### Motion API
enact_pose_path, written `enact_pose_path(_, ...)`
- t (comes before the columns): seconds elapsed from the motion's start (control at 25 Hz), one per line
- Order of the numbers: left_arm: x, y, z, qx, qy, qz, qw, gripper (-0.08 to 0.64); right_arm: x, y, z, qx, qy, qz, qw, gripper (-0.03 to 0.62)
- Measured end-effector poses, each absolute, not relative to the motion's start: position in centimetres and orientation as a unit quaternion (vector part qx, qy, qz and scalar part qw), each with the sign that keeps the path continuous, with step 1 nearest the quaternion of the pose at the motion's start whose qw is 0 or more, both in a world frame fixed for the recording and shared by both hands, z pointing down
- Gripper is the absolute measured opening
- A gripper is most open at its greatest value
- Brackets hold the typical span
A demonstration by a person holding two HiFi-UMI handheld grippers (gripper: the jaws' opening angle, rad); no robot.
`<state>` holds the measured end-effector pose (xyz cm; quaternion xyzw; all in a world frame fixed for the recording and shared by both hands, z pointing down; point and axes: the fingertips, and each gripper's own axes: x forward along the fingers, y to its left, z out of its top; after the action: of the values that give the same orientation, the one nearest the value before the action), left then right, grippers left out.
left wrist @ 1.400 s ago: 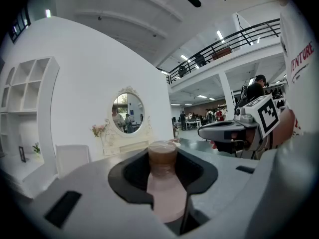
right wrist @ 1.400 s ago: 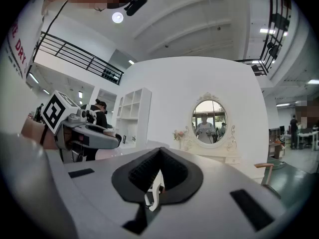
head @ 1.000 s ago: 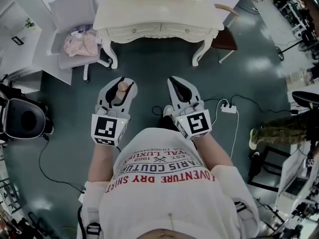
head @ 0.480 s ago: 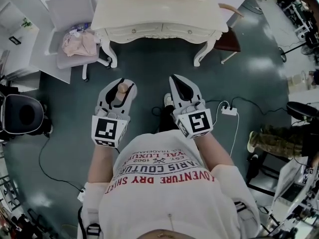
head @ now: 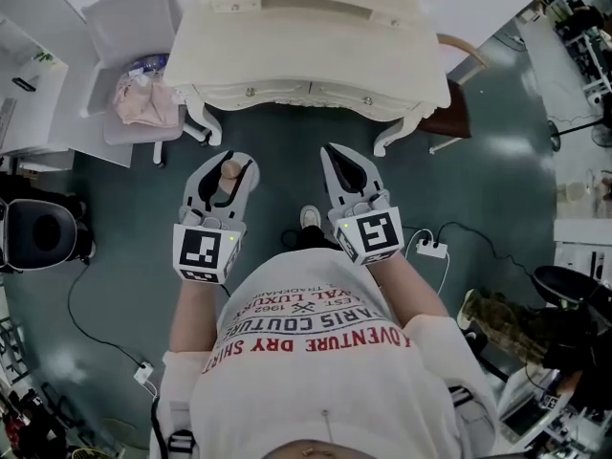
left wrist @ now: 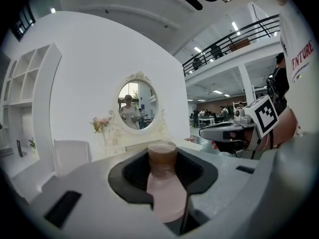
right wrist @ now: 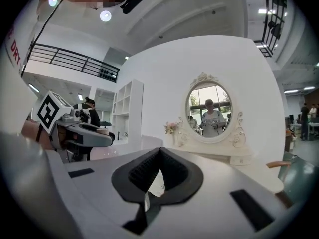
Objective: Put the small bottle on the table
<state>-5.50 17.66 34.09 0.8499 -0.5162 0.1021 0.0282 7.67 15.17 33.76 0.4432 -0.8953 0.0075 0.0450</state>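
the left gripper (head: 228,163) is clamping its dark pads on the small bottle (left wrist: 162,183). the pads are pressing the pink body from both sides while the brown cap is poking out past the jaw tips. the bottle is lying along the jaws, cap forward, probably because that grip is stopping it from swinging or slipping while it is being carried. the right gripper (right wrist: 159,153) is carrying nothing, and its jaws are drawn together tip to tip. it is likely parked that way because the job is needing one tool only.

in the head view the person is holding both grippers side by side and apart, in front of the chest and above the dark green floor. both are pointing toward the cream dressing table (head: 287,41). so the bottle is hanging in the air, near the table's front edge but not over its top. the placing is not yet begun. by this judgement, the next move is calling for a forward reach, then a careful lowering before the pads are letting go.
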Motion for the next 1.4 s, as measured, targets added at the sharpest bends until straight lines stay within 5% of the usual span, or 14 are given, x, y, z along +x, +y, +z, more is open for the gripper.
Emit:
enact_pose_path(0.68, 0.8, -1.6, 34.4, 0.828, -0.548, 0.111, 0.040, 0.133, 14.2, -4.2, 34.9, 0.415, -0.907, 0.025, 0.063, 0.000)
enact_pose_path(1.4, -4.0, -23.0, 38.4, 0.858, -0.496, 0.128, 0.039, 0.133, 8.7, -23.8, 38.3, 0.460, -0.884, 0.047, 0.071, 0.000)
